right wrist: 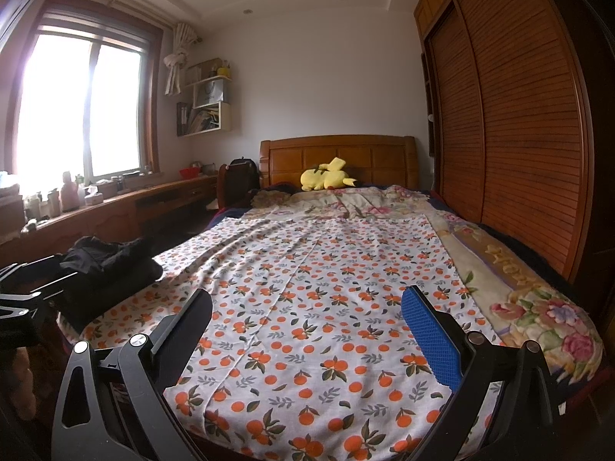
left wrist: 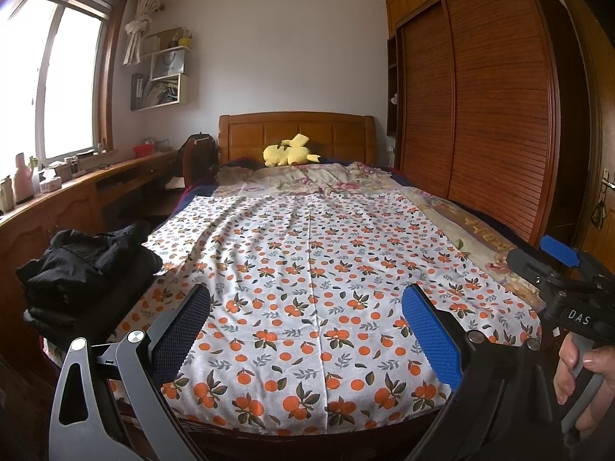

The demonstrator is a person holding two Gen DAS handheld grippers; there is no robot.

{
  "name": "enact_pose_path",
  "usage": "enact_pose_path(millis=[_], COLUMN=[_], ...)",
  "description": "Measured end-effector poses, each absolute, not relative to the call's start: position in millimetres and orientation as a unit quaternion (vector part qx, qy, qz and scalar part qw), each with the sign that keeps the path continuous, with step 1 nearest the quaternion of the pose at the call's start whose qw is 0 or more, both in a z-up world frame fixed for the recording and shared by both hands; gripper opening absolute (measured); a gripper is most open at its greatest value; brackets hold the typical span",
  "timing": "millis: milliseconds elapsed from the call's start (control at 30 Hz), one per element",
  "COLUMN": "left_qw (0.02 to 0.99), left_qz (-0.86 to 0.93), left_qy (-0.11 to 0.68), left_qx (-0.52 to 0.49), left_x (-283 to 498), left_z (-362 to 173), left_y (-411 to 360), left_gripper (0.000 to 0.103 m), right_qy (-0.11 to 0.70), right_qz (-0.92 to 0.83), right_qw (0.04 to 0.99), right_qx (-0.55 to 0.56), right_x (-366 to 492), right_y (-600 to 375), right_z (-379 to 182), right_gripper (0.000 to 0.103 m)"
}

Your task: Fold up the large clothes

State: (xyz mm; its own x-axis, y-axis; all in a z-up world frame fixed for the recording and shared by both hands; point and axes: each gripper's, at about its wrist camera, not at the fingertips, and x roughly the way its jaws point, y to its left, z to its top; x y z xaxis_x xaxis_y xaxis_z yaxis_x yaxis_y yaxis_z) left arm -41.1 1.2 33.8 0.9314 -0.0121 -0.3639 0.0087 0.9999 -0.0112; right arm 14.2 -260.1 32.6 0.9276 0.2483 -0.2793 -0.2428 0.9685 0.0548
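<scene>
I hold my left gripper [left wrist: 305, 330] and right gripper [right wrist: 307, 330] spread wide and empty above the bed [left wrist: 484, 230], black clothes [left wrist: 88, 265] heaped at its left edge.

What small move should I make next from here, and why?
Probably swing the left gripper toward the black clothes pile at the bed's left edge for a closer look. It and the right gripper are open and empty over the orange-print sheet; the pile looks rumpled on top, but folded-and-stacked or waiting, I cannot tell.
</scene>
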Motion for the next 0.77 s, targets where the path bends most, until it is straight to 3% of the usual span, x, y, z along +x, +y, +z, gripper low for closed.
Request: enact_pose_path(millis=[767], left_qw=[0.983], left_qz=[-0.006], left_qy=[0.183], left_qx=[-0.004], left_x=[-43.5], left_z=[35.0], left_y=[2.4], left_gripper=[0.101], right_qy=[0.143], right_qz=[0.125], right_qw=[0.982], right_qx=[0.010], right_x=[14.5], right_y=[-261.2], right_z=[31.7], right_gripper=[0.095])
